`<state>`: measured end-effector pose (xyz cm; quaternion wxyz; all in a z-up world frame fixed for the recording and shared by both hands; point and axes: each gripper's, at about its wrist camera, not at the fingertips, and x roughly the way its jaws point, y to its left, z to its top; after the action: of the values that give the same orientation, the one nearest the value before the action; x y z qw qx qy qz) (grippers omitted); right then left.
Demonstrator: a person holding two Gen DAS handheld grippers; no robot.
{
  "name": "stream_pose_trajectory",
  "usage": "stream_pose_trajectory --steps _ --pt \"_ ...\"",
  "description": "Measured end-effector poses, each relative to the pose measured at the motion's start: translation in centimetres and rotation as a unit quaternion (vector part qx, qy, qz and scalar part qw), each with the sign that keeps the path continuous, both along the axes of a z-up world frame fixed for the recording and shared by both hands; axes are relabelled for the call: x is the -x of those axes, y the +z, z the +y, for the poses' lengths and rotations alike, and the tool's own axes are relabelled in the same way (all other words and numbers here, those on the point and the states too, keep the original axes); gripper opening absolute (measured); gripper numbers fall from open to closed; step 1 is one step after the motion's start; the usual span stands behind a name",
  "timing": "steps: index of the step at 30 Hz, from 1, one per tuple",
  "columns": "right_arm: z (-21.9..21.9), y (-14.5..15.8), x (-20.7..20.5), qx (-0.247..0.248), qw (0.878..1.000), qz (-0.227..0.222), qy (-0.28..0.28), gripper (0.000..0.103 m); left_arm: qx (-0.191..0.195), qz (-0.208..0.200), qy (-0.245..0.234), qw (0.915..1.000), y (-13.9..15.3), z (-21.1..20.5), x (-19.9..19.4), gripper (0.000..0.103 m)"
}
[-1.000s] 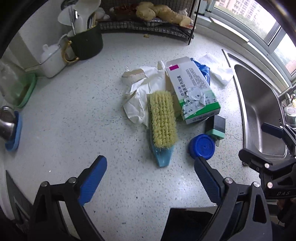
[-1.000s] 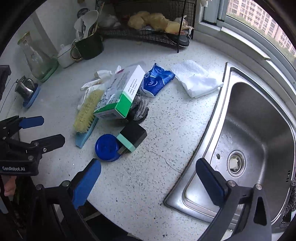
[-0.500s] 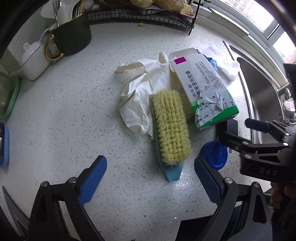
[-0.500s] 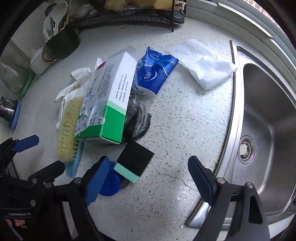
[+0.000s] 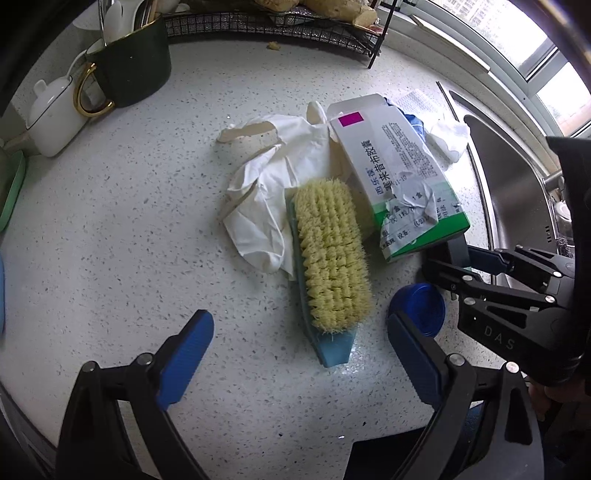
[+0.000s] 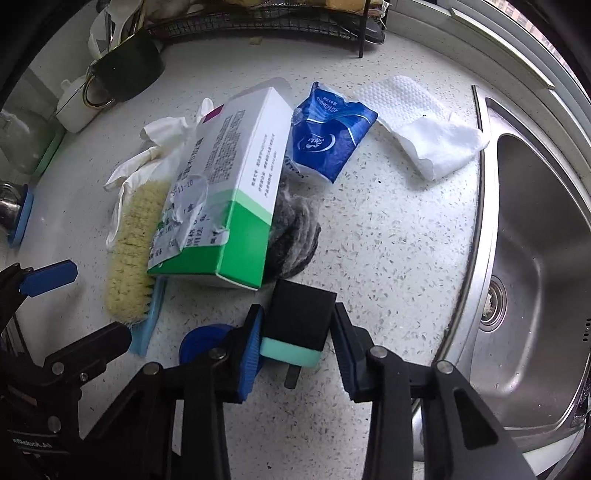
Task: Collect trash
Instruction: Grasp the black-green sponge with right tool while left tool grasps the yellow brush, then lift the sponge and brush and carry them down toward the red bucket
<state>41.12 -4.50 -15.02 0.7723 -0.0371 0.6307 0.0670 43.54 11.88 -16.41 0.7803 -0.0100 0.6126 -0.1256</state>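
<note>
A pile lies on the speckled counter: a white-and-green carton [image 5: 402,184] [image 6: 229,195], crumpled white gloves [image 5: 273,184], a yellow scrub brush [image 5: 330,258] [image 6: 133,254], a blue wrapper [image 6: 328,136], a white paper towel [image 6: 424,129], a grey scourer [image 6: 295,232] and a blue lid [image 5: 419,306]. My right gripper [image 6: 295,343] has closed around a black-and-mint block [image 6: 295,325]; its left pad touches the block and the right pad stands just beside it. My left gripper [image 5: 299,350] is open, low over the counter in front of the brush.
A steel sink [image 6: 535,277] lies to the right. A dark mug with utensils [image 5: 129,70], a white pot [image 5: 55,110] and a wire rack [image 5: 277,22] stand at the back. A blue coaster with a metal cup [image 6: 18,218] is at the left.
My right gripper has moved down to the black-and-mint block and narrowed around it. My left gripper has moved forward towards the brush and stays open.
</note>
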Motion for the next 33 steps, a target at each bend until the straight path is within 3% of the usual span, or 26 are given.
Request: stream_pose_trajectory --steps 6,9,14,16,18,33 --pt "-1.2 1.1 1.5 -0.012 1.000 -0.018 -0.005 0.030 -0.006 0.004 -0.004 1.0000 -1.1 -1.4 -0.4 0.092" --pt "-2.0 1.9 1.8 -0.011 0.999 -0.032 -0.010 0.030 -0.021 -0.004 0.000 0.9998 -1.6 -1.8 -0.8 0.074" --pt "-3.0 2.6 2.4 -0.018 0.999 -0.038 -0.018 0.030 -0.027 -0.011 -0.010 0.9995 -1.9 -2.8 -1.4 0.067" --pt "-2.9 3.0 2.8 -0.017 0.999 -0.039 -0.021 0.030 -0.046 -0.016 -0.015 0.9987 -2.1 -3.6 -1.7 0.060" --pt "-3.1 2.6 2.9 -0.018 0.999 -0.038 -0.023 0.030 -0.054 -0.019 -0.029 0.9980 -2.0 -4.4 -1.8 0.036" --pt "-2.8 3.7 3.3 -0.018 0.997 -0.070 0.016 0.030 -0.030 -0.045 -0.056 0.9969 0.5 -3.3 1.0 0.035"
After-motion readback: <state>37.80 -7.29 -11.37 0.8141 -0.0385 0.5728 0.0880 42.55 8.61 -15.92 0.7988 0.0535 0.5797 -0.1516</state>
